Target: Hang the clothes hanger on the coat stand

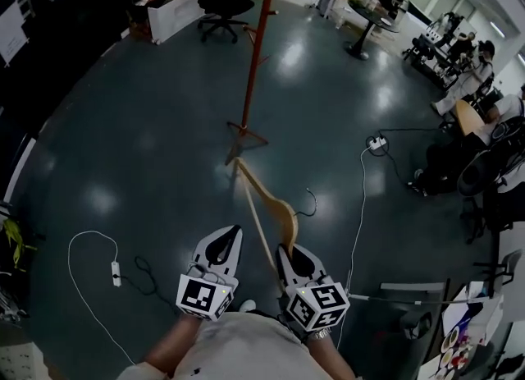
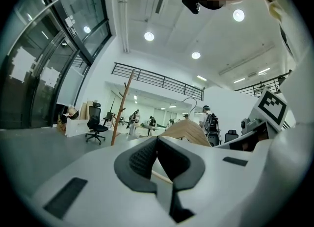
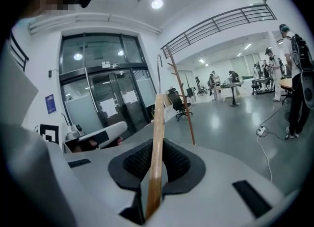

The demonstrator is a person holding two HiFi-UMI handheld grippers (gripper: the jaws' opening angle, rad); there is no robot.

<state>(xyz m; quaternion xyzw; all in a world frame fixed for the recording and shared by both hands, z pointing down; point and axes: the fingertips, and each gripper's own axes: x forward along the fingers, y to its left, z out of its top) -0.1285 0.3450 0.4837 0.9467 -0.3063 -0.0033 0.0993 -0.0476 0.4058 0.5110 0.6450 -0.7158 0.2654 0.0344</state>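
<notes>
One hanger (image 1: 284, 211), we judge light and stiff; right tool (image 1: 287, 249) clamps its arm, left tool (image 1: 233, 231) closed, empty.

The head camera looks steeply down from above on the dark floor (image 1: 148, 140), with the left gripper (image 1: 232, 235) and the right gripper (image 1: 285, 254) close at its lower edge. Each gripper camera sits low, just behind its own jaws, and looks forward and slightly upward (much ceiling shows). All three views share the coat stand (image 1: 256, 42), which is far off in each.
</notes>
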